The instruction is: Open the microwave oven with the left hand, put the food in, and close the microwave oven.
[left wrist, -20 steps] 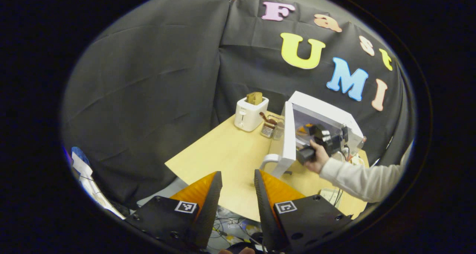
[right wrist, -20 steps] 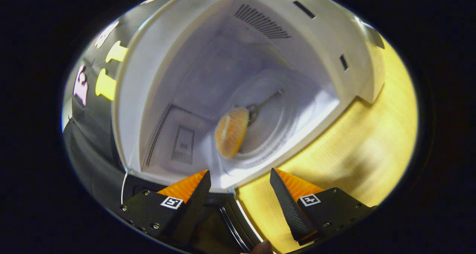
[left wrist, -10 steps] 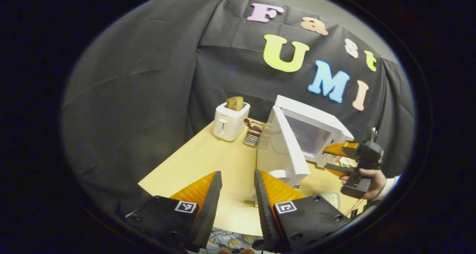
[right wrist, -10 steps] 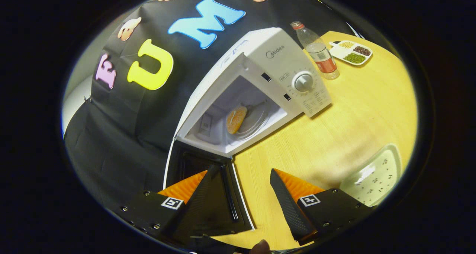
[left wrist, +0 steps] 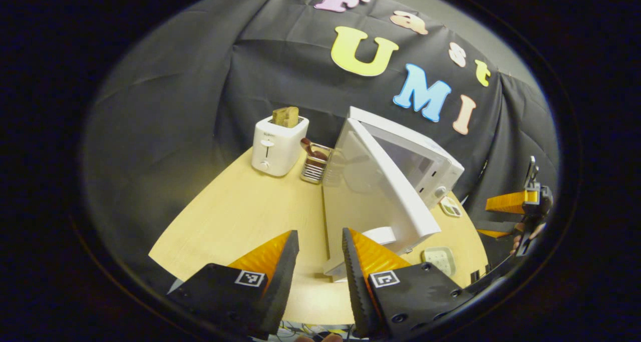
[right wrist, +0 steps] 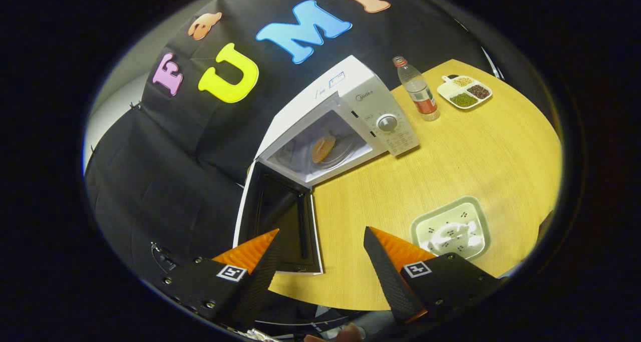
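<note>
On the table, I find the microwave door open with the food inside. My left gripper and right gripper both stand released, empty. Only closing remains.

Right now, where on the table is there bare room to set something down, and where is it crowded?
Bare wood lies between the microwave and the speckled tray, and in front of the toaster, left of the open door. It is crowded where the utensil rack sits between toaster and door.
</note>
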